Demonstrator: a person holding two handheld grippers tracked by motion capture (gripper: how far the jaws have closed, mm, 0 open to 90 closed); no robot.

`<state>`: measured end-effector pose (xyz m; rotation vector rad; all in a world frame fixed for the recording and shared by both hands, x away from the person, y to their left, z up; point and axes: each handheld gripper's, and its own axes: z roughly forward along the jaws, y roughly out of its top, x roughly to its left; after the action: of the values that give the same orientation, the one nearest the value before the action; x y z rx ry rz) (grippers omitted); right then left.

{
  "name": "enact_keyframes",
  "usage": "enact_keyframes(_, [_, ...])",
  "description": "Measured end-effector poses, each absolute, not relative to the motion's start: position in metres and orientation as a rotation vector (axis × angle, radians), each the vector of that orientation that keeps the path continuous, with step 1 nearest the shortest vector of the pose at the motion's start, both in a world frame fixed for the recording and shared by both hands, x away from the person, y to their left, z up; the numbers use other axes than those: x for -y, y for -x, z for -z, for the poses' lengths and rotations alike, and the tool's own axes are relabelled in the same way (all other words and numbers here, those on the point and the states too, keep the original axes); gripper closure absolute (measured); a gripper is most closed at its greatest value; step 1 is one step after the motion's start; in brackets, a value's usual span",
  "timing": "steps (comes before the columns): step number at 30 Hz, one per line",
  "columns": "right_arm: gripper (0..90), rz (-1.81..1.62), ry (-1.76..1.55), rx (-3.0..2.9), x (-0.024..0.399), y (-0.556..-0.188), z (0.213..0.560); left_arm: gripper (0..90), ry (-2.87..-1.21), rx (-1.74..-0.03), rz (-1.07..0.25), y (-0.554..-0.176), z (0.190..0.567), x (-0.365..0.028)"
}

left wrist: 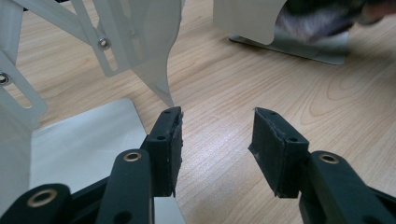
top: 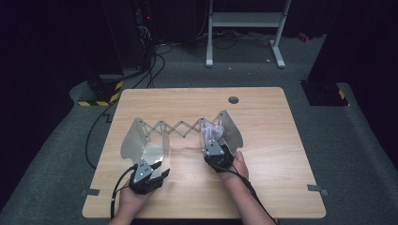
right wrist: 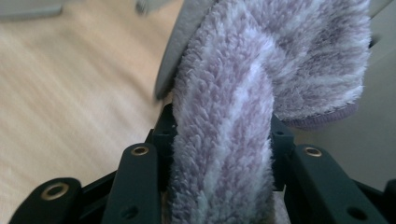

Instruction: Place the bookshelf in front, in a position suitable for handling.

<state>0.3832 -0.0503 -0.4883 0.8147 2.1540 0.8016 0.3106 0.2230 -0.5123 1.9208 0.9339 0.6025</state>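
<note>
Here, pale wooden table on grey carpet, left gripper released, right gripper grasping fluffy sock.

You've a round hole near the table's far edge, and a white frame beyond.

I see a fluffy lilac-and-white striped sock bunched lengthwise between my right claw's pads, its far end draped against the right end plate of the white expanding rack on the table.
</note>
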Motion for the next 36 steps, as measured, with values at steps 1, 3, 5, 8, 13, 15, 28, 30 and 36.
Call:
enact_keyframes(1, [59.7, -0.793, -0.816, -2.168, 0.051, -0.383, 0.493, 52.9, -1.92, -0.936, -0.602, -0.311, 0.512, -0.223])
enact_keyframes(3, [59.7, -0.784, -0.82, -2.187, 0.051, -0.381, 0.503, 52.9, -1.923, -0.935, -0.603, -0.311, 0.513, -0.223])
enact_keyframes(5, [59.7, -0.772, -0.821, -2.209, 0.053, -0.378, 0.51, 52.8, -1.923, -0.935, -0.602, -0.311, 0.513, -0.222])
enact_keyframes(8, [59.7, -0.778, -0.826, -2.217, 0.056, -0.372, 0.517, 52.8, -1.924, -0.936, -0.6, -0.311, 0.513, -0.221])
enact_keyframes(13, [59.6, -0.814, -0.811, -2.215, 0.061, -0.358, 0.511, 52.9, -1.923, -0.936, -0.601, -0.311, 0.513, -0.221])
enact_keyframes(15, [59.5, -0.838, -0.798, -2.203, 0.063, -0.352, 0.506, 52.9, -1.923, -0.937, -0.601, -0.311, 0.513, -0.221])
enact_keyframes(28, [59.4, -1.031, -0.751, -2.026, 0.073, -0.329, 0.448, 52.9, -1.93, -0.937, -0.6, -0.311, 0.513, -0.221])
enact_keyframes(30, [59.4, -1.05, -0.751, -2.003, 0.074, -0.329, 0.445, 52.9, -1.929, -0.937, -0.602, -0.311, 0.513, -0.221])
enact_keyframes(36, [59.2, -1.087, -0.767, -1.964, 0.083, -0.324, 0.44, 52.9, -1.923, -0.943, -0.6, -0.311, 0.513, -0.222])
